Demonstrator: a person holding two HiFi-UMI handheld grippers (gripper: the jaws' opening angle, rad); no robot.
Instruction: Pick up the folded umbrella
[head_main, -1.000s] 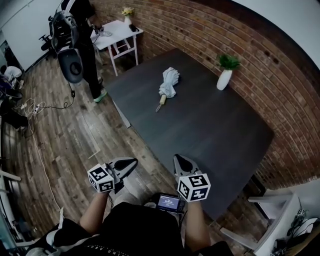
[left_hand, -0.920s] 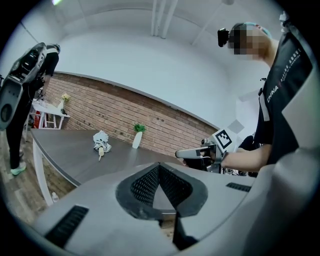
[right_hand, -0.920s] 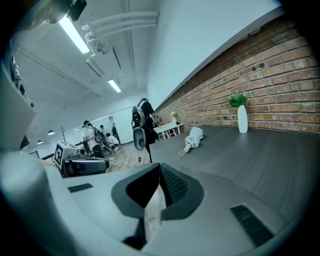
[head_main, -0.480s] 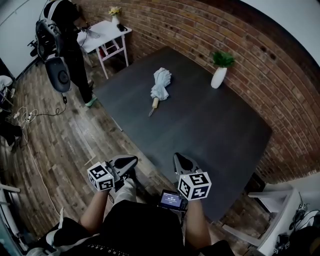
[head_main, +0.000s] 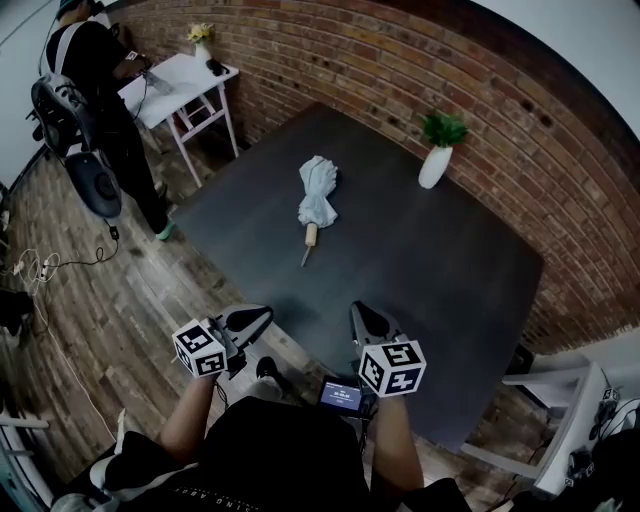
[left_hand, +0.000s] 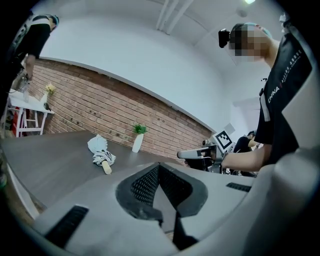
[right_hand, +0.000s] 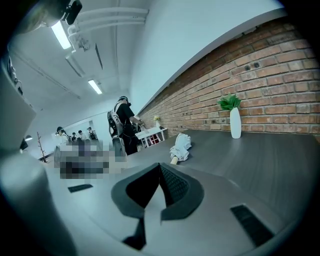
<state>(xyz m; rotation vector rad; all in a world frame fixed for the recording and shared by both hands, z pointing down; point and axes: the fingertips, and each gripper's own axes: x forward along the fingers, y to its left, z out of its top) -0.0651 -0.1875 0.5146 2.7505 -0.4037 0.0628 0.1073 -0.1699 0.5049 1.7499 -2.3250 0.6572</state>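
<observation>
— Where's the umbrella (head_main: 317, 200)?

— Flat on the dark table (head_main: 440, 280), folded, towards its far left part. In the head view it lies at about 12 o'clock from the two grippers – pale canopy at the far end, wooden handle pointing back to 6 o'clock.

— Is anything touching it?

— No. Both grippers are well apart from it, over the near edge of the table.

— And the tongs?

— The left gripper (head_main: 252, 320) has its jaws closed together, tips meeting, with nothing between them. The right gripper (head_main: 362, 322) is the same: jaws pressed tip to tip and empty.

— What else is on the table?

— A white vase (head_main: 435, 166) holding a green plant, at about 2 o'clock from the umbrella, close to the brick wall (head_main: 330, 60). It stands upright.

— And around the table?

— A person (head_main: 95, 90) in dark clothes stands on the wood floor at 10 o'clock, just beside a white side table (head_main: 180, 72) with a small pot of flowers on it. A white chair (head_main: 565, 400) shows at 4 o'clock, past the table's right corner.
</observation>
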